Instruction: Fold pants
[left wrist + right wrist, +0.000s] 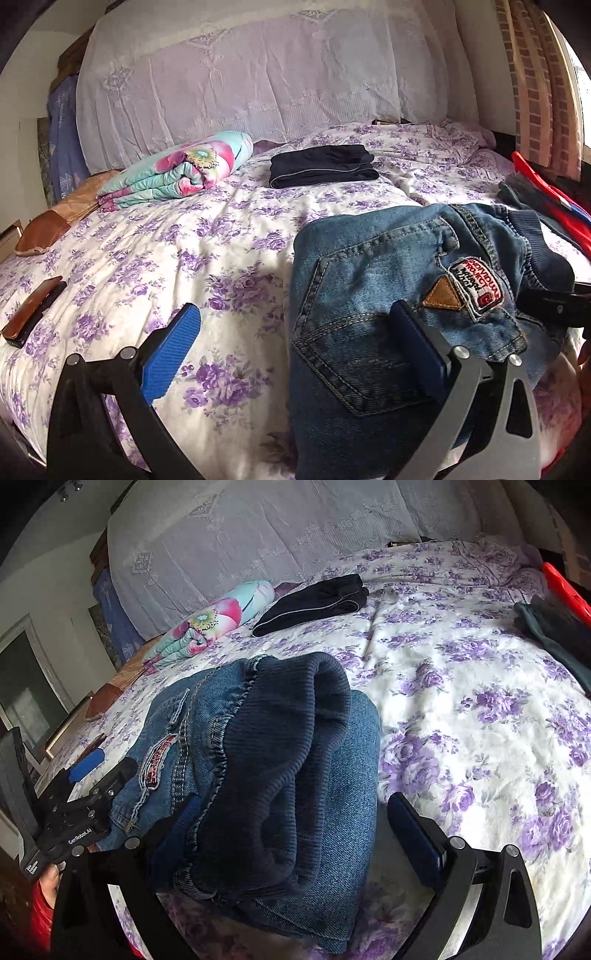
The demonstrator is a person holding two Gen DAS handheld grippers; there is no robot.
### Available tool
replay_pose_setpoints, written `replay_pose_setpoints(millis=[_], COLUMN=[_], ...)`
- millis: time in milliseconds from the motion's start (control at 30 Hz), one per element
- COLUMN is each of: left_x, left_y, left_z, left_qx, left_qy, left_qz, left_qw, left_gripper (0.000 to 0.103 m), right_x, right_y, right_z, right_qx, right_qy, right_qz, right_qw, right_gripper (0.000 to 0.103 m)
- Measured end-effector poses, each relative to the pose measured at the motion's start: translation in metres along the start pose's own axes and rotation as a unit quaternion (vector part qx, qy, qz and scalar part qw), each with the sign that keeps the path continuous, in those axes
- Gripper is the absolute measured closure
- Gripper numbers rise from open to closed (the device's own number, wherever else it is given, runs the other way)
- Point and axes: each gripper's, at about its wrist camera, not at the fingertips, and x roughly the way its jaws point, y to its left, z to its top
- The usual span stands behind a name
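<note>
Folded blue jeans [388,295] with a patch and ribbed dark waistband lie on the floral bedspread [184,258]. My left gripper [299,354] is open; its right finger rests over the jeans' back pocket and its left finger is over bare bedspread. In the right wrist view the jeans [280,760] are a thick folded bundle. My right gripper [295,819] is open around the bundle's near end, its left finger half hidden by the denim. The left gripper [99,771] shows at the bundle's left side.
Folded dark pants [321,166] and a folded floral quilt [177,170] lie further back near the lace-covered headboard [258,74]. A dark flat phone-like object [33,312] lies at left. Grey and red clothing [535,199] is piled at right.
</note>
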Motion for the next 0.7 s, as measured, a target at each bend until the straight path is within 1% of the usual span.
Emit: replay_pose_setpoints(millis=[133,333,467,600,700], left_x=[0.000,0.001,0.002,0.006,0.009], left_y=[0.004,0.007,0.010,0.016,0.018], left_z=[0.000,0.000,0.000,0.001,0.001], left_qx=[-0.015,-0.017,-0.023,-0.042,-0.048], left_qy=[0.008,0.008,0.014,0.026,0.029], left_qz=[-0.018,-0.020,-0.027,-0.050,-0.059], left_qw=[0.9997,0.9996,0.9993,0.9976,0.9967], left_gripper=[0.004,0.004,0.004,0.004,0.004], right_x=[0.000,0.000,-0.003,-0.006,0.011], right_y=[0.000,0.000,0.000,-0.013,-0.027], right_z=[0.001,0.001,0.012,0.031,0.034], right_qx=[0.003,0.004,0.013,0.055,0.096], right_qy=[0.001,0.001,0.006,-0.001,0.030], right_qz=[0.005,0.005,0.013,0.043,0.068], right_qw=[1.000,1.000,1.000,0.998,0.993], right_gripper=[0.004,0.004,0.004,0.004,0.004])
